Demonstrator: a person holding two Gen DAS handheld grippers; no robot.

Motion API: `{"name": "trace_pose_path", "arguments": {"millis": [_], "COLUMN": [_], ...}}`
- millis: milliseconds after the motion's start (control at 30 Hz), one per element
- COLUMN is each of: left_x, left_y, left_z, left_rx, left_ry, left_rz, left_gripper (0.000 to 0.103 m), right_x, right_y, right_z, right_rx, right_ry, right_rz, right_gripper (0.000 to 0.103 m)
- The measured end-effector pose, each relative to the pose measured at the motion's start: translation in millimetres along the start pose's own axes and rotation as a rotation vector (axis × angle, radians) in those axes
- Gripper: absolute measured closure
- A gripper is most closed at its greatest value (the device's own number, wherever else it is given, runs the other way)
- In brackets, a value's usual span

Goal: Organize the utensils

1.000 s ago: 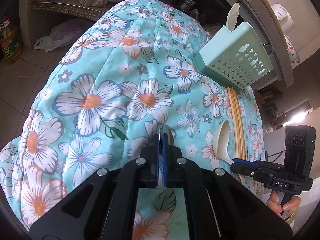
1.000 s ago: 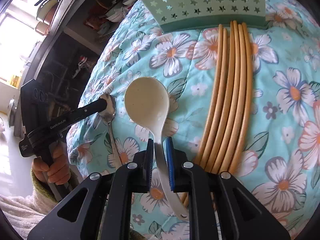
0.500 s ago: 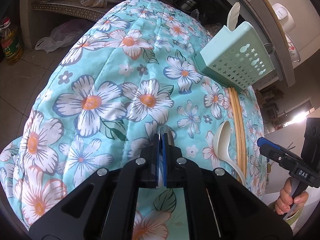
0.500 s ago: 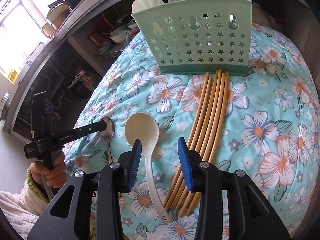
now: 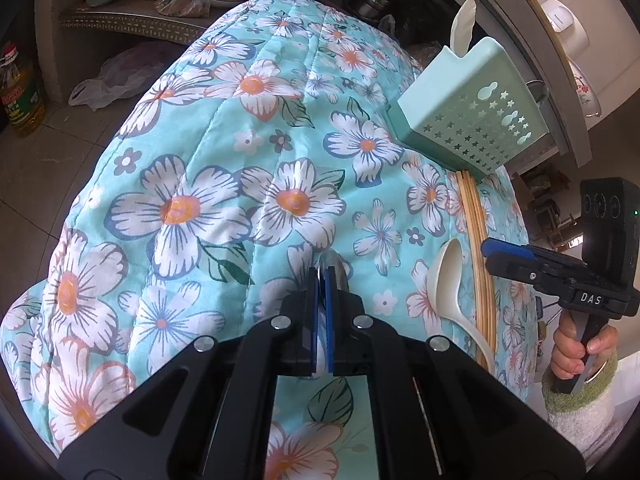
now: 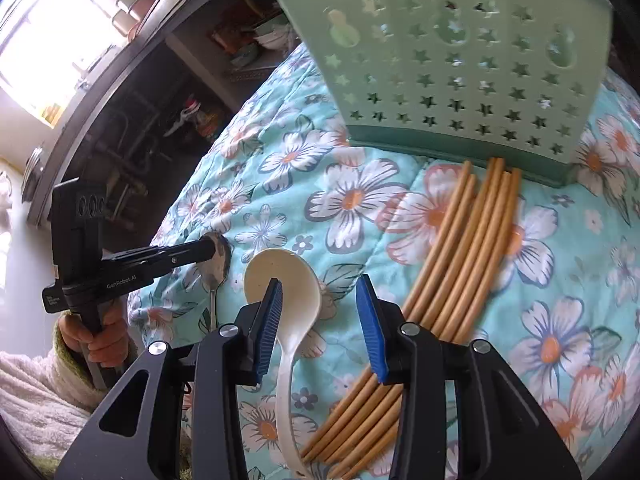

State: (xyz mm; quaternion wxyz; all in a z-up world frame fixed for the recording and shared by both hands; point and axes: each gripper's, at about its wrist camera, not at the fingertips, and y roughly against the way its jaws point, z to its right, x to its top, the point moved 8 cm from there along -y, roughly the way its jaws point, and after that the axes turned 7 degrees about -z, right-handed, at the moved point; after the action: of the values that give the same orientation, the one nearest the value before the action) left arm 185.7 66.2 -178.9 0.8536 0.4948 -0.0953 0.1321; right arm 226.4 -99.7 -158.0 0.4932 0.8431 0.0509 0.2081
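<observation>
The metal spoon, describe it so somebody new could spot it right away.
Start at the green holder on the flowered cloth and follow the chopsticks down. The cream spoon lies left of them; left again is the metal spoon, the only shiny one, pinched by the left claw.

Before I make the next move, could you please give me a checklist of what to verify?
1. Left gripper shut on the metal spoon at its bowl: ok.
2. Right gripper open, pads clear of the white spoon: ok.
3. White spoon lying free on the floral cloth, beside the chopsticks: ok.
4. Green holder standing upright on the cloth: ok.
5. Free room inside the holder for more utensils: cannot tell; its inside is hidden.
6. Loose utensils stowed: not ok; both spoons and the chopsticks lie outside the holder.
</observation>
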Motion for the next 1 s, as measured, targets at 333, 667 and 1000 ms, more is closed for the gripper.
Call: {"name": "trace_pose_path", "arguments": {"millis": [333,667,1000], "left_x": [0.2,1.0,1.0], "left_y": [-0.8,-1.4,6.3], "left_z": [0.4,0.2,4.4], "left_rx": [-0.004,-0.003,0.011], "left_ry": [-0.012,-0.012,-0.03], "left_rz": [-0.011,-0.01,0.026], "left_gripper": [0.1,0.1,0.101], "right_x": [18.3,12.1,9.8], "right_y": [-45.1,-49.1,15.4], "right_z": [-16.3,-32.7,-15.4], "right_rx": [-0.079,-0.124,-0.185], "right_ry": [0.196,0.296,0.163], "right_rz": [-0.098,-0.125,0.04], "right_gripper": [0.065,0.09,0.099]}}
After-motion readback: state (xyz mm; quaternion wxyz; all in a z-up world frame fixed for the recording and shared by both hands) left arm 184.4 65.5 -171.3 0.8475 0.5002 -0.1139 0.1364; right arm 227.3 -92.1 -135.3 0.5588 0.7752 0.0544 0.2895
